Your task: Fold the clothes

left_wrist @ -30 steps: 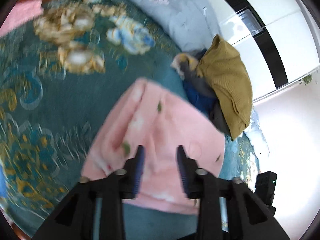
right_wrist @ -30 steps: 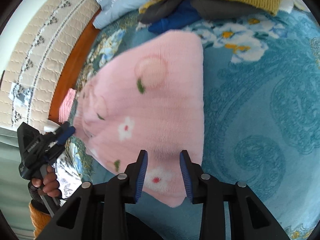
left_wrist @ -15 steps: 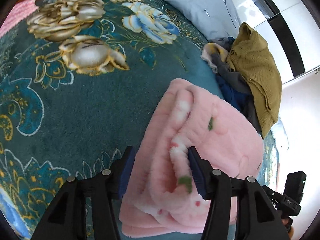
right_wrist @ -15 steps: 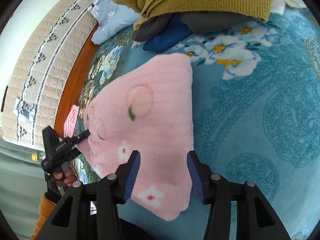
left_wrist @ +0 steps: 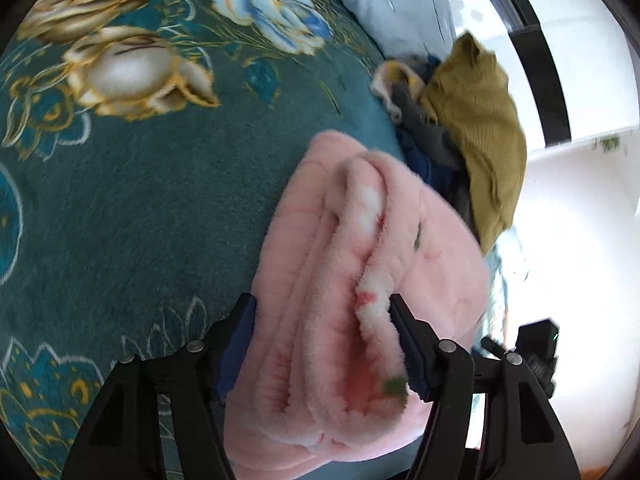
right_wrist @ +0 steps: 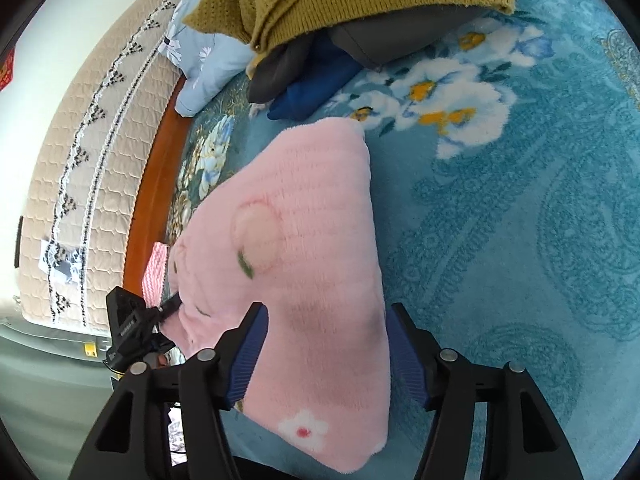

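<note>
While the folded pink fleece garment [left_wrist: 352, 280] lies on the teal flowered blanket [left_wrist: 132, 208] of the bed, the left tongs [left_wrist: 320, 344] stand spread around its layered edge at 6 o'clock in the left wrist view; their jaws have just been opening, the fleece sits between them, and whether the pads touch the pile cannot be told. At 1 o'clock of the garment a heap of clothes is topped by a mustard knit sweater [left_wrist: 480, 120], with a pale blue pillow [left_wrist: 400, 4] at 12 o'clock. In the right wrist view the wooden bed frame [right_wrist: 154, 184] runs along 9 o'clock, and the other tongs show small at 8 o'clock, at the garment's far edge. The right tongs [right_wrist: 324, 354] are likewise spread, jaws having just been opening, with the near end of the garment between them and a gap at the left pad. The sweater heap sits at 12 o'clock.
</note>
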`<state>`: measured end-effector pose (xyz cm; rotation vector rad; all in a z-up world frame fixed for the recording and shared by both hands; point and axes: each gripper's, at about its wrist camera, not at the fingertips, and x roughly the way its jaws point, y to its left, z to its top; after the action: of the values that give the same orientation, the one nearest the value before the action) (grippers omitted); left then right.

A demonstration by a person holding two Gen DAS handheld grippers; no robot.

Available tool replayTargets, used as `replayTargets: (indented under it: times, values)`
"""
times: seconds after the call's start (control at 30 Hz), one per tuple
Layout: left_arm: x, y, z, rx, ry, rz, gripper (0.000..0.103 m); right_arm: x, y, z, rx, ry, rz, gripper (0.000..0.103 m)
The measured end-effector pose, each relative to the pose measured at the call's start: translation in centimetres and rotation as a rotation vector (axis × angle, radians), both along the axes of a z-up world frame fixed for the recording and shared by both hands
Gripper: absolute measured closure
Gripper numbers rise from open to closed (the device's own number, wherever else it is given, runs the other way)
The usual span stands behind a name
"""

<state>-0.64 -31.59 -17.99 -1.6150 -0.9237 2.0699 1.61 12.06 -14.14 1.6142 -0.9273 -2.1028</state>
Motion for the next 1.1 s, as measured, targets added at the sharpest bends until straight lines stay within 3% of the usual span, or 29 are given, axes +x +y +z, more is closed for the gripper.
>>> replayTargets:
  times: [0.43,0.67,0.97,1.03,1.1]
  values:
    - [-0.4,-0.4,-1.9,0.122,-0.020,0.030,0.027,-0.8,-1.6,-3.2,-0.033,-0.050,0.008,0.036]
    - [-0.5,-0.1,-1.9,0.098,-0.016,0.043,0.027,-1.2,-2.0,-3.8,-0.038,-0.058,-0.011,0.036]
    - [0.0,0.1,-0.9,0.015,-0.011,0.050,0.048,-1.5,-2.0,-4.0,-0.035,-0.081,-0.057,0.037]
    - [0.7,-0.3,-0.4,0.000,-0.016,0.059,0.052,-1.7,-2.2,-3.8,-0.027,-0.083,-0.062,0.044]
    - [0.8,-0.2,0.1,-0.018,-0.023,0.068,0.055,-1.9,-2.4,-3.3,-0.017,-0.078,-0.066,0.057]
